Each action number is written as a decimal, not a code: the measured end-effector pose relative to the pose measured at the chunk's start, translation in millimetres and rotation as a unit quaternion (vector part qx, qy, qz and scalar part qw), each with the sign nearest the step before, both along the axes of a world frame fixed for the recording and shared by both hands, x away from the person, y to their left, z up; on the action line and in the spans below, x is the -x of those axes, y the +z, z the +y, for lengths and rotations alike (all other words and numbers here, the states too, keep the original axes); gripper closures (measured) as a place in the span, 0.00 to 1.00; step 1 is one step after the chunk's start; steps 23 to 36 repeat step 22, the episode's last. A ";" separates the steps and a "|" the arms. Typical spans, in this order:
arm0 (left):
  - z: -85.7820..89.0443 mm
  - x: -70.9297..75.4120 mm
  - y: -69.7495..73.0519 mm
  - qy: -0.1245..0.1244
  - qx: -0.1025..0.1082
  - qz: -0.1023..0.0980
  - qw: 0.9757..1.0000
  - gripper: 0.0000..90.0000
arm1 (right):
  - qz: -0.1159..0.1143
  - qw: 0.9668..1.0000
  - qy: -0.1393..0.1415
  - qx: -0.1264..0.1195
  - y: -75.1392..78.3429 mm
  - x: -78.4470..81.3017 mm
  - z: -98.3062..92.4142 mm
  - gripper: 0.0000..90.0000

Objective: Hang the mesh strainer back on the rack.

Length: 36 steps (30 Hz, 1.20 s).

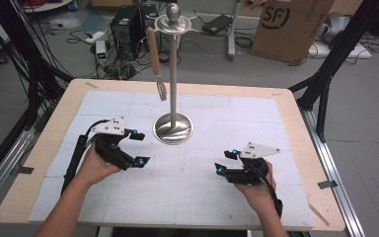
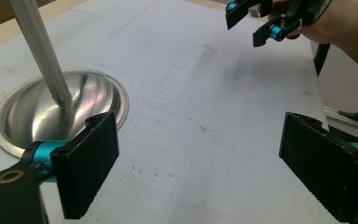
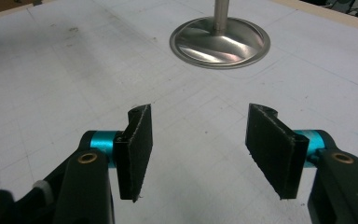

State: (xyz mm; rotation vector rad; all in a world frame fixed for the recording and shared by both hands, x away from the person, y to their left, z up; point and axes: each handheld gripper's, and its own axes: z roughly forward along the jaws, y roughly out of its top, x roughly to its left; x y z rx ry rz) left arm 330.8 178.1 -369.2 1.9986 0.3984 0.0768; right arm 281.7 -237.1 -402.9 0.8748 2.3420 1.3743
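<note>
A tall steel stand [image 1: 172, 74] rises from a round base [image 1: 172, 129] at the middle of the white mat. A wooden-handled whisk [image 1: 155, 59] hangs from the stand's top ring, left of the pole. My left gripper [image 1: 139, 148] rests open on the mat just left of the base, nothing between its jaws. In the left gripper view the base [image 2: 28, 112] lies beyond the left pad [image 2: 91, 168]. My right gripper [image 1: 225, 162] sits open at the mat's right front; its own view has the base [image 3: 220, 43] straight ahead past the empty pads [image 3: 137, 149].
The wooden table [image 1: 296, 113] carries a white gridded mat [image 1: 202, 197]. Beyond it on the floor are a cardboard box [image 1: 291, 27], cables and a black computer case [image 1: 126, 24]. Black frame legs [image 1: 325, 84] stand at the table's right and left.
</note>
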 end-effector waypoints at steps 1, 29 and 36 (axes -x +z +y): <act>0.1 0.1 -0.4 0.002 -0.001 0.000 1.000 0.14 | 0.000 1.000 0.000 0.000 -0.3 -0.3 0.2 0.45; -2.2 1.3 -14.0 0.014 -0.014 0.003 1.000 0.11 | 0.005 1.000 0.000 0.002 -2.8 -1.6 -0.3 0.45; -2.2 1.3 -14.0 0.014 -0.014 0.003 1.000 0.11 | 0.005 1.000 0.000 0.002 -2.8 -1.6 -0.3 0.45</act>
